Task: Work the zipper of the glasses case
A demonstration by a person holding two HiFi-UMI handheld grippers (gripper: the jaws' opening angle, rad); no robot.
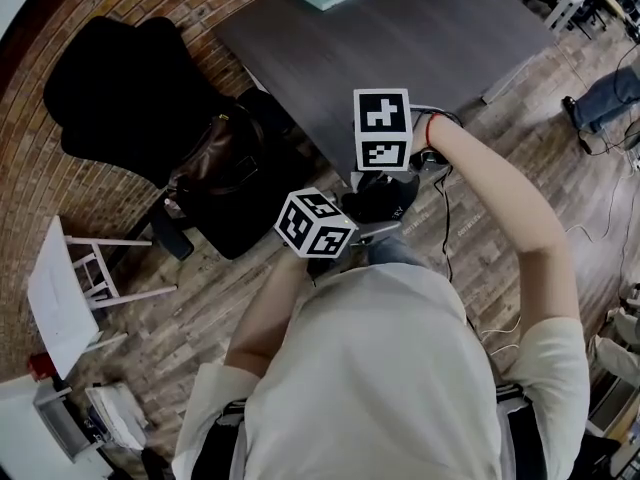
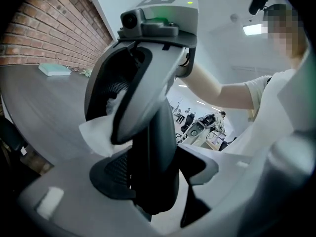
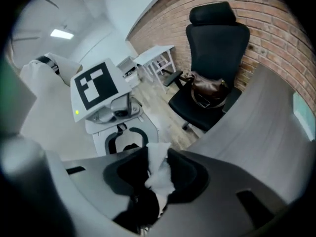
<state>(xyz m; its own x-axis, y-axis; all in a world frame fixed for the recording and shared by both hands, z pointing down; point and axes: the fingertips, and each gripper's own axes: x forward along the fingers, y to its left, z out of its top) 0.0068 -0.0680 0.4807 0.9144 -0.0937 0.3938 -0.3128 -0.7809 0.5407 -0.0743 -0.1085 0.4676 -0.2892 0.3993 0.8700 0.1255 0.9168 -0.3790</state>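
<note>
Both tongs are busy, so quick rundown. The glasses case (image 1: 388, 200) is up in the air in front of the person's belly, just off the near corner of the dark table (image 1: 400, 48). It's caught between the left gripper (image 2: 157, 176) and the right gripper (image 3: 157, 174). Its long axis runs from one to the other. In the left gripper view it rises out of the jaws like a post and leans a bit left at the top. From the head view it goes lower left to upper right. Left jaws are clamped on its lower end, pads pressed against both sides. Right jaws sit over the upper end from above and are pinched on a white cloth (image 2: 96, 132) (cloth or tissue, honestly can't tell which). That cloth pokes out at the case's edge, with the black of the case right under it. Looks-wise the case is black, smooth, matte and rounded, with some tiny pale lettering on the side that's too small to read. The zipper itself I can't pick out in any view.
</note>
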